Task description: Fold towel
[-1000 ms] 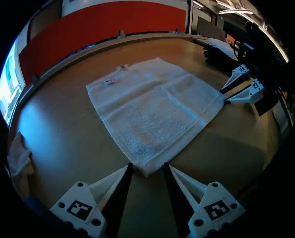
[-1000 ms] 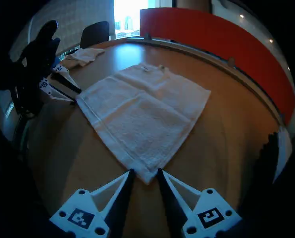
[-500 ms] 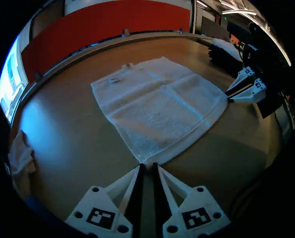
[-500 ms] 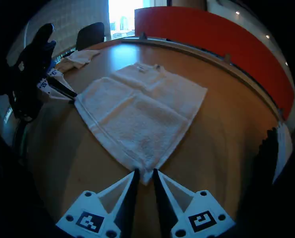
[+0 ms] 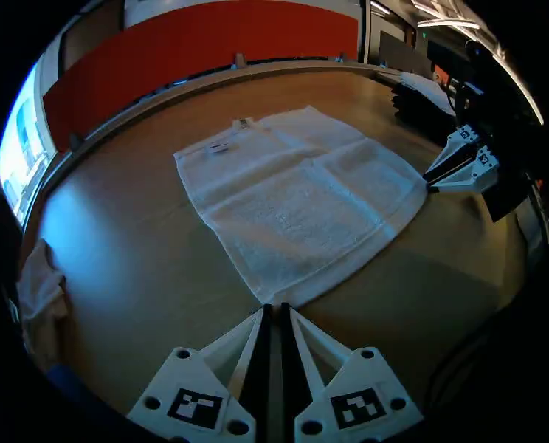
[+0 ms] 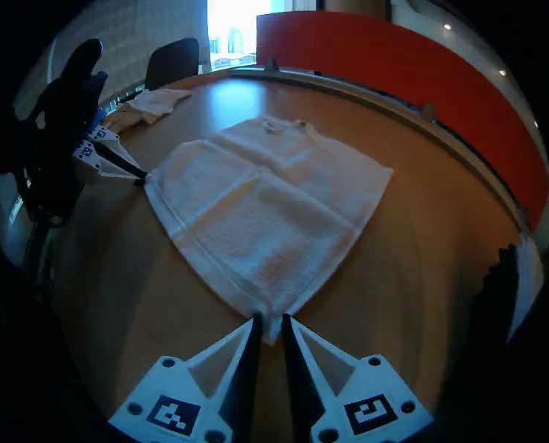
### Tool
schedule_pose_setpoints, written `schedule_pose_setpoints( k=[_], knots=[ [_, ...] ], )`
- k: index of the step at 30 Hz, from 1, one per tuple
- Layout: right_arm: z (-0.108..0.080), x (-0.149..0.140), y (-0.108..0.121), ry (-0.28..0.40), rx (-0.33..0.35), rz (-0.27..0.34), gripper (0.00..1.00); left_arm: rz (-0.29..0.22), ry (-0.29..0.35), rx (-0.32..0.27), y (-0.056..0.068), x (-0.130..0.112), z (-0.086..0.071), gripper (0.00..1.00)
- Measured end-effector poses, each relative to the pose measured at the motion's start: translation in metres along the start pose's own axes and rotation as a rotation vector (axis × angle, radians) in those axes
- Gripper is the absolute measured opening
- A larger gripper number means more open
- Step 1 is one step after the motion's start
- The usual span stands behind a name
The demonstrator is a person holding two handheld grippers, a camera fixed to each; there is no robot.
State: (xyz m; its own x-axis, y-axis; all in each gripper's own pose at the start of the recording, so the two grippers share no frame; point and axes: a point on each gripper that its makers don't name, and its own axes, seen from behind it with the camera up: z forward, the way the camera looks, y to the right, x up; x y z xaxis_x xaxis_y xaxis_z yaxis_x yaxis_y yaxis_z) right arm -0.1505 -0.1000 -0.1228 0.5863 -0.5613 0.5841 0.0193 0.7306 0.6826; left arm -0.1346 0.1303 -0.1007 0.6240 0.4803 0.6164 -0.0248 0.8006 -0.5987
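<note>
A white fluffy square towel [image 5: 304, 199] lies spread out flat on a big brown wooden table [image 5: 127, 244], near the middle, with a small label [image 5: 219, 148] on its far edge. It is laid open like this so its corners are easy to reach. The left gripper [image 5: 276, 314] is down at the corner of the towel closest to it, and its two fingers are squeezed together on that corner, with almost no gap between them. The right gripper [image 6: 268, 332] is at the next corner along the same near side. Its fingers are pinched on the tip of that corner too, and a bit of white cloth pokes in between them. Each one holds its own corner so the whole near edge can come up at once and stay straight. I think the grabbing step is done, and the next move would be to lift this edge and carry it over to the far edge, where the label is. Both should go up evenly, or the towel may land crooked. A crumpled white cloth [image 5: 42, 295] sits at the table's edge, well apart from the towel, so it is not in the way.
</note>
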Motion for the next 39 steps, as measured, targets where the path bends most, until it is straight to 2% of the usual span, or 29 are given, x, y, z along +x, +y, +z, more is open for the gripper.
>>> schedule_pose_setpoints(
  k=[11,15,18,23,29,33,35,39],
  knots=[
    [-0.0018,-0.0009,0.0011,0.000,0.000,0.007,0.21,0.008,-0.005,-0.001,0.0000,-0.0001,0.0000,0.09],
    [-0.0026,-0.0018,0.0021,0.001,-0.005,-0.021,0.20,0.010,-0.011,-0.003,0.0002,-0.0001,0.0000,0.09],
    [-0.0029,-0.0019,0.0028,0.000,-0.013,-0.042,0.24,0.012,-0.013,-0.004,0.0001,-0.0001,0.0001,0.09],
    [-0.0032,-0.0024,0.0035,-0.002,-0.016,-0.041,0.28,0.007,-0.015,-0.004,-0.0003,0.0001,0.0000,0.09],
    [-0.0040,-0.0039,0.0035,-0.008,0.000,-0.003,0.21,0.002,-0.018,-0.001,-0.0001,-0.0002,-0.0002,0.09],
    [-0.0056,-0.0042,0.0036,-0.015,-0.005,-0.022,0.19,-0.007,-0.023,0.001,0.0004,0.0002,-0.0003,0.09],
    [-0.0058,-0.0029,0.0034,-0.015,-0.007,-0.032,0.14,-0.010,-0.026,0.001,0.0005,0.0003,-0.0002,0.08],
    [-0.0057,-0.0018,0.0028,-0.019,0.003,-0.033,0.14,-0.011,-0.029,0.001,0.0006,0.0001,-0.0002,0.08]
  ],
)
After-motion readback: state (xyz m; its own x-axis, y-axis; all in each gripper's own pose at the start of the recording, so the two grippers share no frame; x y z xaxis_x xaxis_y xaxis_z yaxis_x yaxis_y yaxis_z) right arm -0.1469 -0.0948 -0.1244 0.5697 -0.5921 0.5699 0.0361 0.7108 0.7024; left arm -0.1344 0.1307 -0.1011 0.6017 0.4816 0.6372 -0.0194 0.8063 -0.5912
